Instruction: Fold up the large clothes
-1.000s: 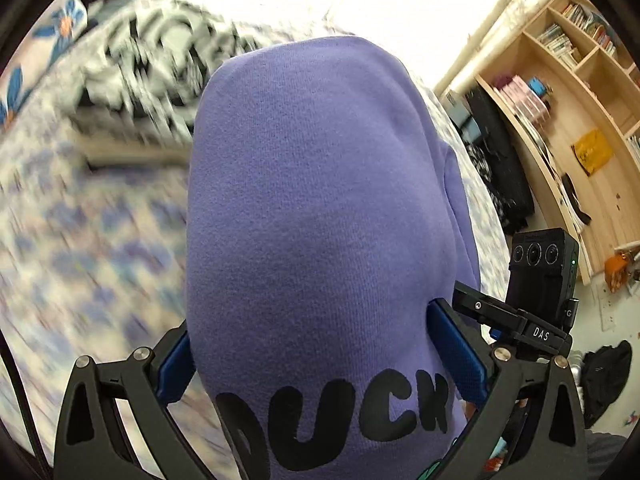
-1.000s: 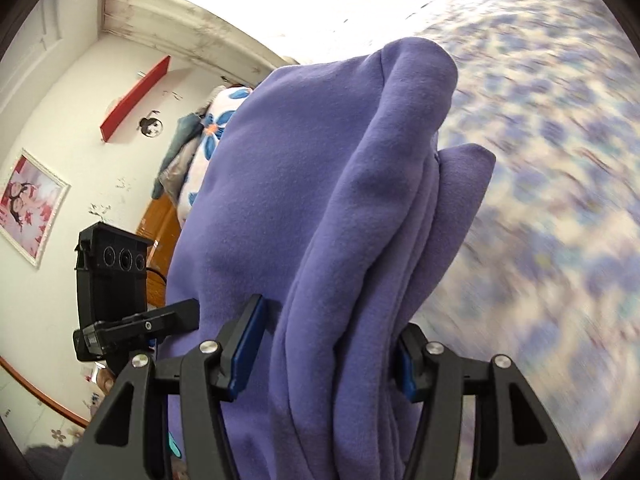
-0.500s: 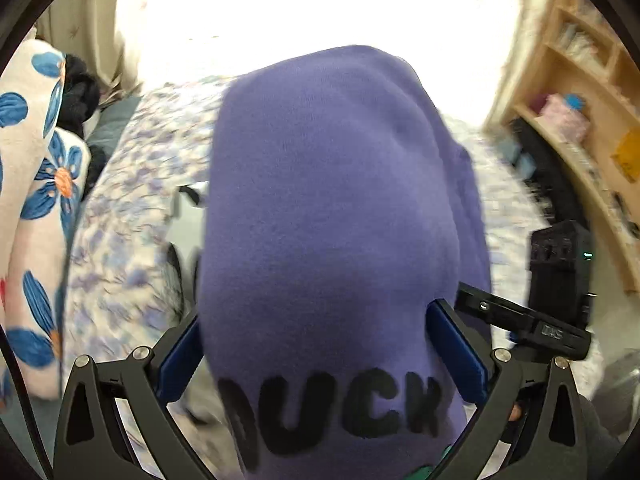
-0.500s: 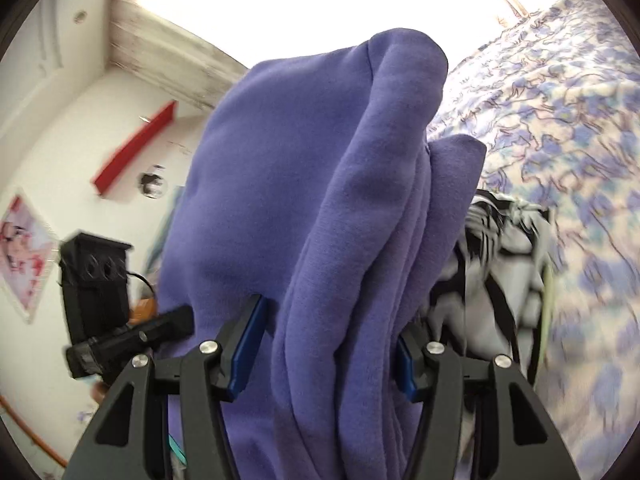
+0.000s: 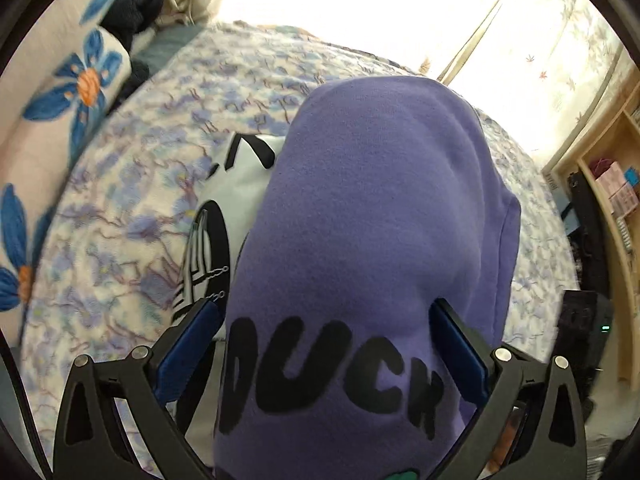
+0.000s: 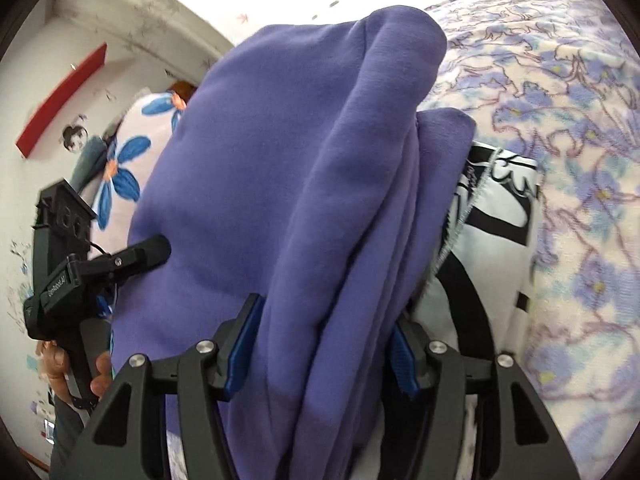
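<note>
A folded purple sweatshirt (image 5: pixel 380 200) with black "DUCK" lettering hangs between both grippers. My left gripper (image 5: pixel 326 308) is shut on its printed end, and the fabric fills the gap between the blue pads. In the right wrist view the sweatshirt (image 6: pixel 300 160) shows as several stacked layers. My right gripper (image 6: pixel 324 320) holds that bundle; its jaws are opening, with the cloth still against both pads. Directly below lies a folded black-and-white garment (image 5: pixel 236 200) (image 6: pixel 492 232) on the bed.
The bed has a blue-flowered cover (image 5: pixel 140 128) (image 6: pixel 560 120). A white quilt with big blue flowers (image 5: pixel 60 92) lies along its left side. A wooden bookshelf (image 5: pixel 616 184) stands to the right. A hand (image 6: pixel 100 376) grips the left gripper's handle.
Both grippers carried the sweatshirt across the bed and slightly down, until the black-and-white garment came beneath it. The right jaws stand a little wider than before.
</note>
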`<control>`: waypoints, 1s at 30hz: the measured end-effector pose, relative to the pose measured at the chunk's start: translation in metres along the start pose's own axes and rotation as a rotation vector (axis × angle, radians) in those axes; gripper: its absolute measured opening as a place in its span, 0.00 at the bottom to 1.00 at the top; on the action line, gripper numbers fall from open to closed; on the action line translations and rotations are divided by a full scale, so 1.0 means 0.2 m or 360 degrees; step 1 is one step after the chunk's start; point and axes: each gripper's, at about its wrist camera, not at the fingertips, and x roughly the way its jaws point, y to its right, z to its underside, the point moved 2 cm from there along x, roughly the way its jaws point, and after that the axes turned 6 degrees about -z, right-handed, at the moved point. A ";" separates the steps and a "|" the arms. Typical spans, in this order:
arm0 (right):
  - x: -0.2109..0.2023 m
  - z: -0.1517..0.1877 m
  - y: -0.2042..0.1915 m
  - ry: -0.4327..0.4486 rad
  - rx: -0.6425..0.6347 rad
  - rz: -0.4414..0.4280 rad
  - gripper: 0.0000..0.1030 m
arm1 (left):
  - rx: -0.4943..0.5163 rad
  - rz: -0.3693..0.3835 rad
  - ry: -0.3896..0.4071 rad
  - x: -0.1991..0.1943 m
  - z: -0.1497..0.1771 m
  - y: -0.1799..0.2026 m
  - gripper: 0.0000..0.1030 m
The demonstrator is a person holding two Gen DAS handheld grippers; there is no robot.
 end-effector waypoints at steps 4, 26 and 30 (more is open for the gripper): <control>-0.17 0.08 -0.09 -0.0033 -0.0104 0.0141 0.63 | 0.0055 -0.0197 0.0071 -0.15 0.07 0.10 1.00; -1.55 0.71 -0.71 0.0036 -0.0562 0.0440 0.63 | 0.0171 -0.0214 0.0303 -1.40 0.99 0.80 1.00; -1.69 0.87 -0.70 0.0031 -0.0634 0.0538 0.63 | 0.0159 -0.0174 0.0350 -1.50 1.18 0.91 1.00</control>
